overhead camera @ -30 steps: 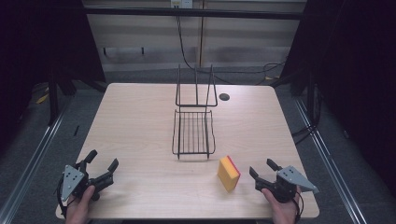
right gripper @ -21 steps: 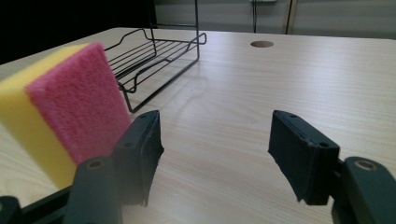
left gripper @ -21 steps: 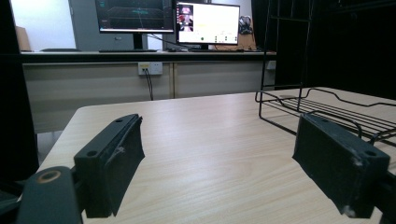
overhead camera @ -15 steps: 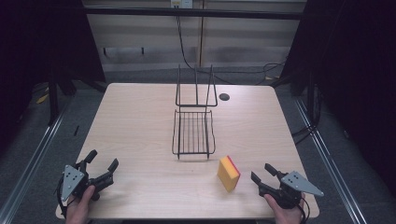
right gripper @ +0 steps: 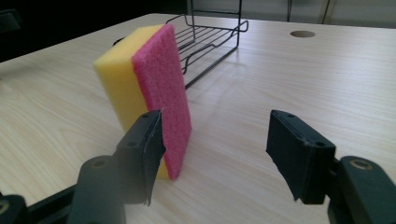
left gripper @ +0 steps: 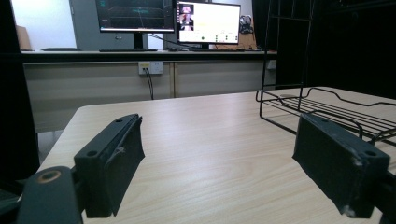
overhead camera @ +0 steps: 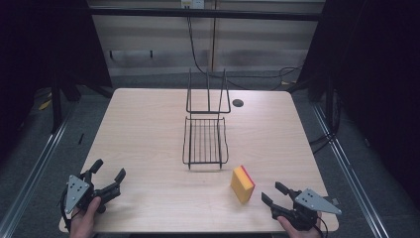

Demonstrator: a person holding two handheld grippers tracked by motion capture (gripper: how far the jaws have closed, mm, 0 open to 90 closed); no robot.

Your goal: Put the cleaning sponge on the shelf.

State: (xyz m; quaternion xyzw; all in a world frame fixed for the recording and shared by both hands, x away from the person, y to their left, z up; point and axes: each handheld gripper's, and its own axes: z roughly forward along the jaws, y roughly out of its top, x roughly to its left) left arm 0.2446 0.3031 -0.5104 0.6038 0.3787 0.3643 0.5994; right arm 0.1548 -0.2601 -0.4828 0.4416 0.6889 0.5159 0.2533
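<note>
While it stands on its narrow edge, the sponge [overhead camera: 242, 184] has its long axis roughly upright, its yellow side turned toward the left of the surface [overhead camera: 148, 129] and its pink scouring face toward the right. It sits on the near right part of the surface, apart from the wire rack [overhead camera: 205, 141] at the middle. Bare wood lies wide on the left half and along the far edge, where a small round hole [overhead camera: 238, 103] shows. The right gripper [overhead camera: 275, 196] rests near the front edge just beside the sponge, fingers spread and holding nothing; in the right gripper view the sponge stands just beyond the left finger [right gripper: 142, 154], outside the gap. The left gripper [overhead camera: 106, 173], near the front left corner, is also spread and holds nothing.
</note>
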